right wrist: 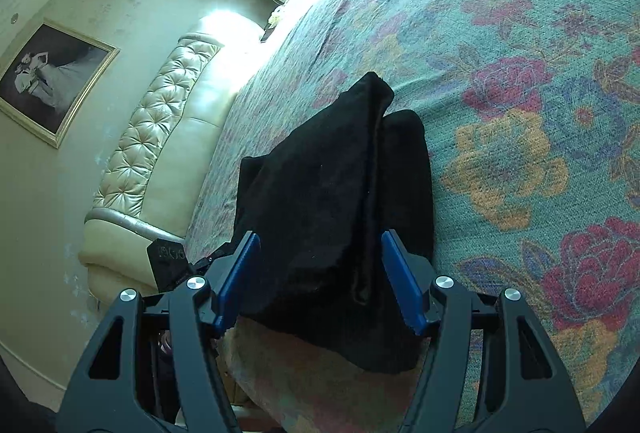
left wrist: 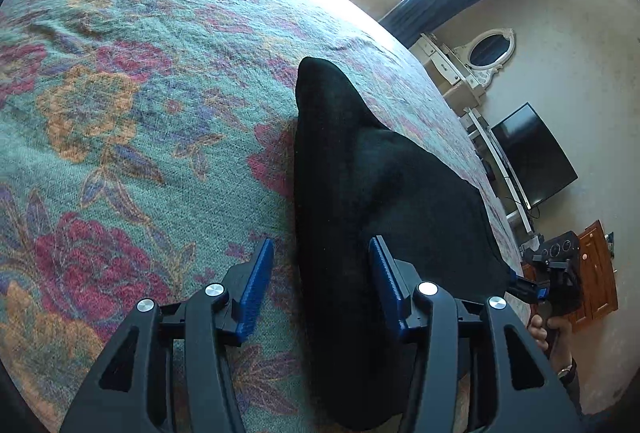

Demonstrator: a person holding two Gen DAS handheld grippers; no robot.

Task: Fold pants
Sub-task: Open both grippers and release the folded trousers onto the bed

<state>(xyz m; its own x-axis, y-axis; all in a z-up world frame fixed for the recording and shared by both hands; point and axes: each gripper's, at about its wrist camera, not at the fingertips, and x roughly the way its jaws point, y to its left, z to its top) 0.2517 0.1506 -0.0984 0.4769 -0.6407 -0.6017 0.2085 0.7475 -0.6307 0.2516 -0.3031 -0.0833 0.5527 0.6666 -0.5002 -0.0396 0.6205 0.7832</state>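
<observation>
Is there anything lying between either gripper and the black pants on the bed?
Nothing visible. The black pants lie folded on the floral bedspread, directly ahead of the open left gripper and the open right gripper.

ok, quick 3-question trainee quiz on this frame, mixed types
1. True or false: the left tool is clamped on the pants.
2. The pants lie on: A) bare floor B) floral bedspread C) sofa
3. Fill in: the pads of the right tool are coloured ____.

Key: 1 false, its pads stand apart, pressing nothing; 2 B; 3 blue.
</observation>
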